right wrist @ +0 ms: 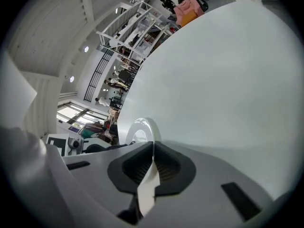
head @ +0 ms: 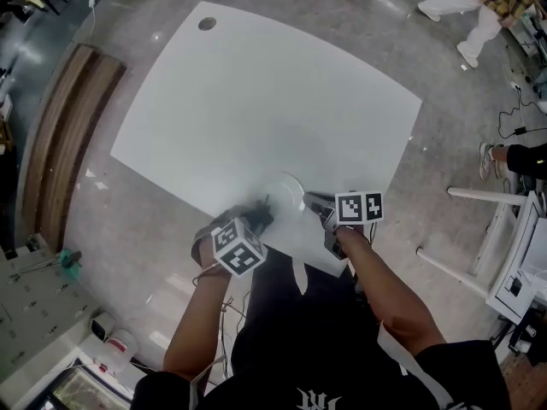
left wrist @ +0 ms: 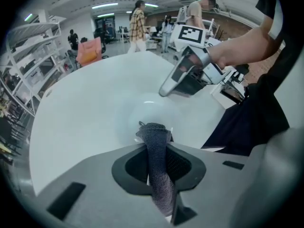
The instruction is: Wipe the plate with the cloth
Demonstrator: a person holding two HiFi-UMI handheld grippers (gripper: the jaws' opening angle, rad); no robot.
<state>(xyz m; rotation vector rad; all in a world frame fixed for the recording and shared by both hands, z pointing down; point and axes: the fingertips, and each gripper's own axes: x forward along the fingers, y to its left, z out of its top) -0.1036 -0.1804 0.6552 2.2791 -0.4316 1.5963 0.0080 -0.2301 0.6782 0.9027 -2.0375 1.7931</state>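
Starting at lower left of the head view: the left gripper (head: 254, 222) points steeply down over the near edge of the large white rectangular table (head: 256, 101). Its own view shows the jaws pressed onto a dark grey knitted cloth (left wrist: 159, 172), bunched into a narrow roll. A short tuft sticks out past the jaw tips. The tuft sits over the near part of the round white glossy plate (left wrist: 145, 112); whether it touches the surface, cannot tell.

Plate position: lower centre of the head view, on the table near its front edge, between the two grippers.

Right of it, the right gripper (head: 323, 215) comes in at a shallower slant. Its own view shows the jaws clamped on the plate's thin rim, with the white edge running between the pads. The rest of the plate lies ahead, toward centre left of that frame. Reads as a steadying hold.

Judgement on step: wiping phase, cloth in hand, plate pinned. How much is done cannot be judged; no dirt is visible.

Next move calls for pressing the tuft onto the plate face and sweeping it toward the far rim. The right clamp needs to be firm so the plate does not slide off the table edge.
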